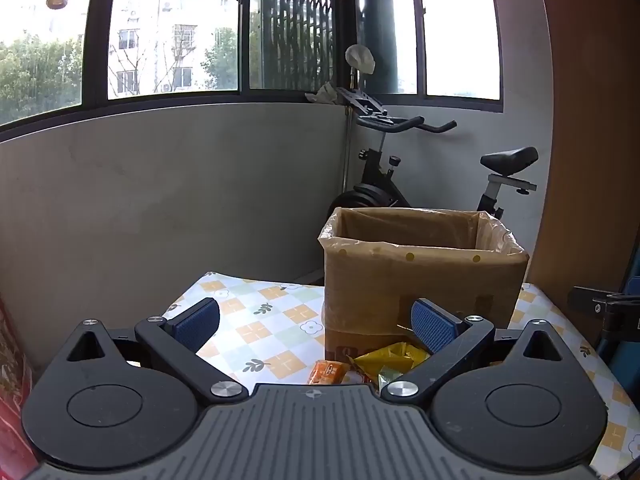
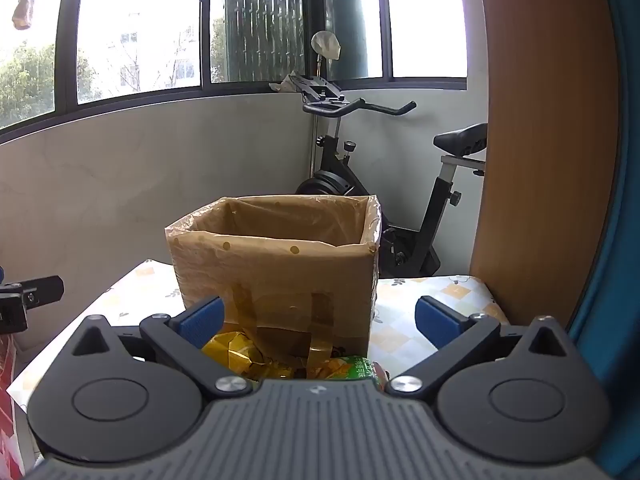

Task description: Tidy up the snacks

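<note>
1. Daylight comes in through the windows (image 1: 172, 28) at the back; the panes are blown out to near white, most of all at the upper right.
2. The grey wall (image 1: 180, 184) below them is evenly and softly lit, without hard shadows.
3. The near side of the cardboard box (image 2: 276, 276) faces away from the light and looks dim.
4. Fisheye distortion bends the window frames and the wooden panel (image 2: 544, 140) at the right edge.
5. Both views are fairly sharp, slightly soft towards the corners.

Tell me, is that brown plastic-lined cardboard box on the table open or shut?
Open. The brown plastic-lined cardboard box has no lid or flaps across its top, and both views look past the rim onto its inner walls.
</note>
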A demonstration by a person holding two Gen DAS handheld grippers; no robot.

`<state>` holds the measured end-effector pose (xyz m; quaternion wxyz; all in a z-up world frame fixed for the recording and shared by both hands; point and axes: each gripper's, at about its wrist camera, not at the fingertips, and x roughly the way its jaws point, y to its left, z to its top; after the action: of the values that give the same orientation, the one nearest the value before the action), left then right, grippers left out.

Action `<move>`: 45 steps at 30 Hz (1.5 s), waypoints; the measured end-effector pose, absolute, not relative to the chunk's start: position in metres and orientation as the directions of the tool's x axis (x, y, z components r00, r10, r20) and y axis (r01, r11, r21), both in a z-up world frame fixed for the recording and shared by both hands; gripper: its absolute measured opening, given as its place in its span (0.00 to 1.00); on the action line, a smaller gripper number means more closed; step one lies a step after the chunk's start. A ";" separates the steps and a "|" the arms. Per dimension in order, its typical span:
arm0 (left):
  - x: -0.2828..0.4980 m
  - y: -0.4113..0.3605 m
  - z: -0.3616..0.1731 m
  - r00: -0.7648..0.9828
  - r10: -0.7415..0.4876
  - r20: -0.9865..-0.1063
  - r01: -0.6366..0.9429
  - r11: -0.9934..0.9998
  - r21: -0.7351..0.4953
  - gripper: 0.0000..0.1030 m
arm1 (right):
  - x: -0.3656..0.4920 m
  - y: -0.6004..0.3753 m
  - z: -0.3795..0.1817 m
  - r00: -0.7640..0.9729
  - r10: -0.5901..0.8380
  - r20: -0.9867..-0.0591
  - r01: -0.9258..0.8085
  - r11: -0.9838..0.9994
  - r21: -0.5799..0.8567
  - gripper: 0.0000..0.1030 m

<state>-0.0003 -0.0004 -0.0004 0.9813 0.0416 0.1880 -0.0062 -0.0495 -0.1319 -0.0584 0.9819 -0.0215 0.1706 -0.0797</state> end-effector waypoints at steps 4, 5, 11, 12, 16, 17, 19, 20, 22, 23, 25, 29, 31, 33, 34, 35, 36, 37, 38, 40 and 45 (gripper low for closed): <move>0.001 -0.003 0.000 0.927 0.013 -0.375 0.016 0.997 0.072 1.00 | -0.049 -0.133 -0.059 0.927 -0.160 -0.338 0.150 0.987 -0.058 1.00; 0.002 -0.004 0.000 0.927 0.015 -0.376 0.013 0.997 0.070 1.00 | -0.050 -0.133 -0.058 0.928 -0.161 -0.337 0.150 0.987 -0.058 1.00; 0.000 -0.005 0.002 0.930 0.006 -0.368 0.019 0.998 0.063 1.00 | -0.050 -0.135 -0.059 0.928 -0.164 -0.334 0.152 0.987 -0.059 1.00; -0.001 -0.001 0.001 0.930 -0.002 -0.367 0.024 0.998 0.056 1.00 | -0.051 -0.135 -0.059 0.928 -0.163 -0.335 0.153 0.987 -0.058 1.00; 0.001 -0.002 0.000 0.930 -0.003 -0.369 0.024 0.998 0.055 1.00 | -0.049 -0.135 -0.059 0.928 -0.164 -0.336 0.152 0.986 -0.061 1.00; 0.000 -0.001 0.001 0.930 -0.002 -0.367 0.024 0.998 0.055 1.00 | -0.049 -0.134 -0.059 0.928 -0.164 -0.336 0.153 0.986 -0.060 1.00; -0.001 -0.001 0.001 0.930 -0.003 -0.367 0.024 0.998 0.054 1.00 | -0.049 -0.134 -0.059 0.927 -0.164 -0.336 0.152 0.987 -0.061 1.00; -0.001 -0.001 0.001 0.930 -0.003 -0.367 0.024 0.998 0.054 1.00 | -0.049 -0.134 -0.059 0.927 -0.164 -0.337 0.152 0.986 -0.061 1.00; -0.001 -0.001 0.000 0.931 -0.002 -0.366 0.024 0.998 0.055 1.00 | -0.049 -0.135 -0.059 0.927 -0.163 -0.337 0.152 0.987 -0.061 1.00; 0.000 -0.002 0.000 0.931 -0.002 -0.365 0.024 0.998 0.055 1.00 | -0.048 -0.135 -0.059 0.927 -0.163 -0.337 0.151 0.987 -0.061 1.00; 0.000 -0.001 0.000 0.931 -0.003 -0.366 0.024 0.998 0.054 1.00 | -0.049 -0.135 -0.059 0.928 -0.163 -0.336 0.151 0.987 -0.061 1.00; -0.001 -0.002 0.000 0.931 -0.006 -0.366 0.026 0.998 0.051 1.00 | -0.050 -0.134 -0.061 0.929 -0.167 -0.332 0.155 0.986 -0.062 1.00; -0.001 -0.002 0.001 0.930 -0.006 -0.367 0.027 0.998 0.053 1.00 | -0.050 -0.134 -0.061 0.929 -0.167 -0.331 0.155 0.986 -0.061 1.00; -0.001 -0.002 0.001 0.930 -0.006 -0.367 0.028 0.998 0.053 1.00 | -0.050 -0.135 -0.063 0.928 -0.166 -0.333 0.155 0.986 -0.061 1.00; -0.001 0.000 0.002 0.930 -0.009 -0.368 0.030 0.998 0.050 1.00 | -0.050 -0.134 -0.063 0.927 -0.168 -0.334 0.155 0.986 -0.064 1.00; -0.001 0.000 0.002 0.930 -0.010 -0.369 0.030 0.998 0.049 1.00 | -0.049 -0.134 -0.063 0.927 -0.169 -0.335 0.157 0.986 -0.065 1.00; -0.001 0.000 0.002 0.929 -0.011 -0.369 0.031 0.998 0.047 1.00 | -0.049 -0.134 -0.063 0.927 -0.170 -0.336 0.157 0.985 -0.065 1.00; -0.001 0.000 0.002 0.929 -0.010 -0.369 0.030 0.998 0.048 1.00 | -0.049 -0.134 -0.062 0.927 -0.168 -0.335 0.155 0.986 -0.064 1.00; -0.001 0.000 0.003 0.929 -0.009 -0.370 0.029 0.998 0.048 1.00 | -0.049 -0.134 -0.062 0.928 -0.166 -0.334 0.154 0.986 -0.064 1.00; -0.001 0.000 0.004 0.930 -0.008 -0.369 0.028 0.998 0.048 1.00 | -0.050 -0.133 -0.060 0.929 -0.165 -0.331 0.153 0.986 -0.065 1.00; -0.002 0.000 0.004 0.930 -0.011 -0.366 0.029 0.999 0.044 1.00 | -0.051 -0.133 -0.059 0.929 -0.165 -0.331 0.152 0.986 -0.064 1.00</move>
<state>-0.0019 0.0001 0.0042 0.9822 0.0245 0.1861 -0.0102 -0.0509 -0.1326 -0.0593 0.9819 -0.0187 0.1702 -0.0808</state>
